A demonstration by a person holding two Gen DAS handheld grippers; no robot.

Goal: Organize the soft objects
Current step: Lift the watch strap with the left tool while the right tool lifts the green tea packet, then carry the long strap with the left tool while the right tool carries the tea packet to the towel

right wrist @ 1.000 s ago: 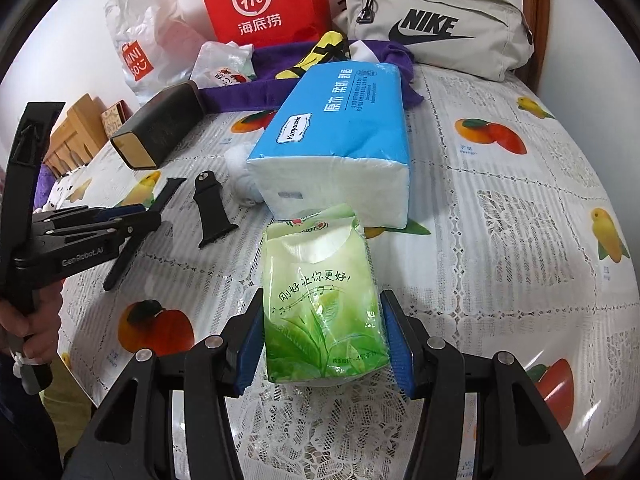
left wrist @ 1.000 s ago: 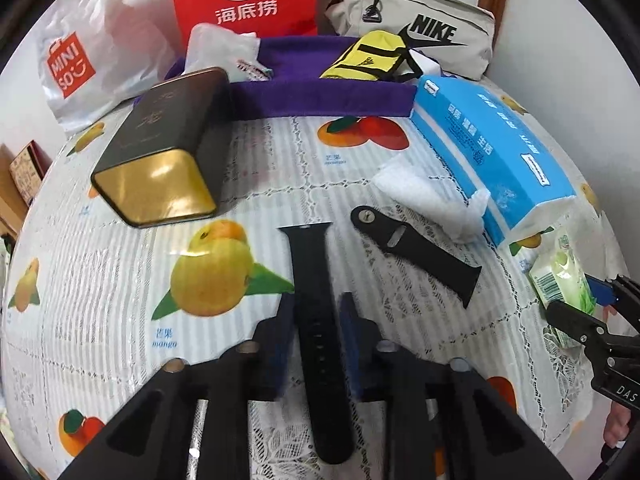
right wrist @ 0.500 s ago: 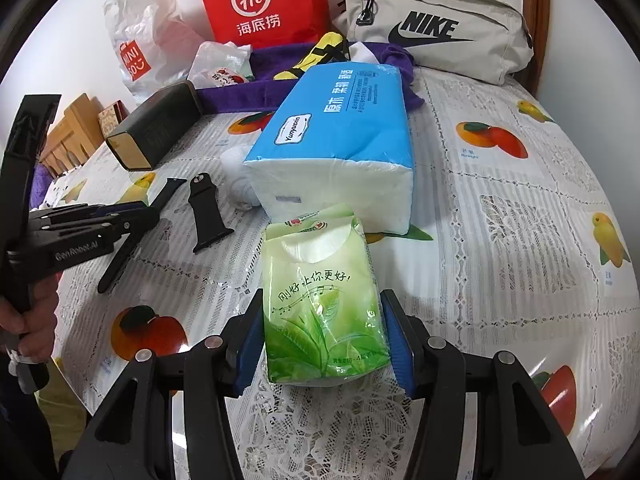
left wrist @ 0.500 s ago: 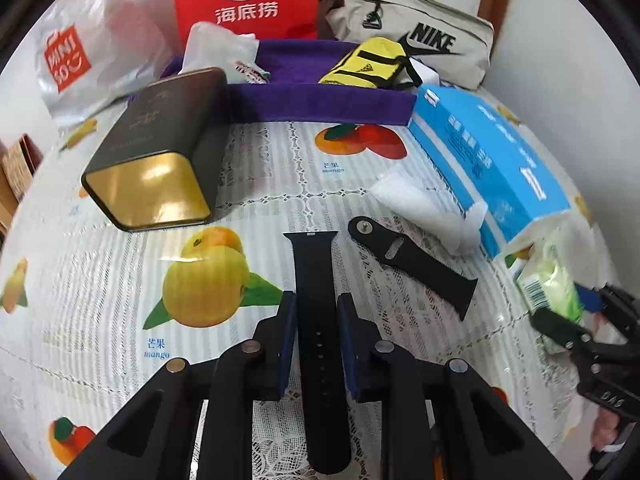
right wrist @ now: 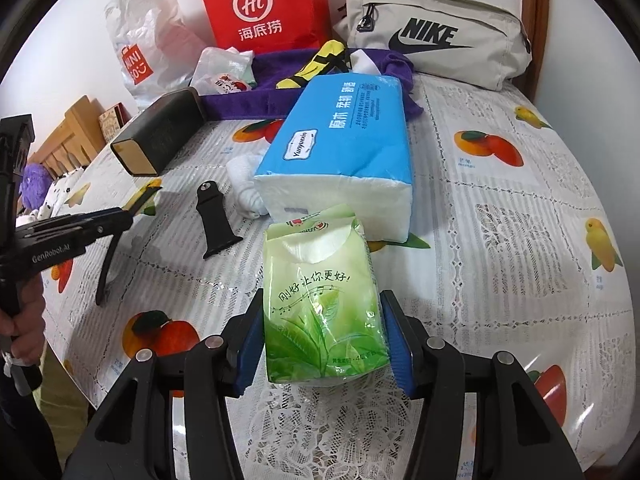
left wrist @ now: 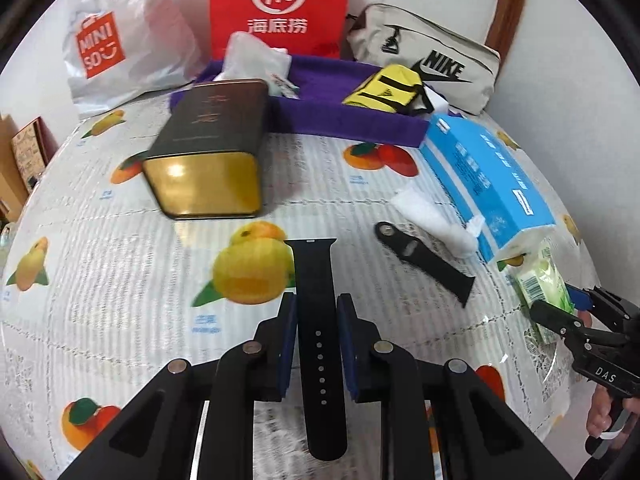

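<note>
The watch strap [left wrist: 318, 344], black with a row of small holes, lies lengthwise between the blue pads of the left gripper [left wrist: 317, 320] in the left wrist view; the jaws stand narrow and their pads press its edges. It is over the desk [left wrist: 100, 280], whose cloth is printed with fruit. A second strap piece [left wrist: 424, 260] lies flat to the right, beside a white cloth roll [left wrist: 436, 220]. Behind stands a red bag [left wrist: 280, 4] marked "Hi" with Chinese characters, a white bag [left wrist: 116, 48] reading "MINISO", and a grey pouch [left wrist: 428, 56] reading "NIKE". A dark tin [left wrist: 212, 148] with a gold end lies on its side. A purple tray [left wrist: 352, 120] of soft cloth holds a yellow-and-black pouch [left wrist: 384, 90] and a crumpled clear bag [left wrist: 252, 60]. A blue tissue pack [left wrist: 488, 176] lies at the right, and beyond it the right gripper [left wrist: 560, 304], marked "DAS", has a green pack between its jaws.

In the right wrist view that green tissue pack [right wrist: 324, 304], printed with tea leaves and Chinese writing, sits between the pads, the jaws about half open and closed on its sides. The blue pack just behind it reads "Yunyuean". The left gripper, marked "GenRobot.AI", is at the left edge with the strap hanging from it.
</note>
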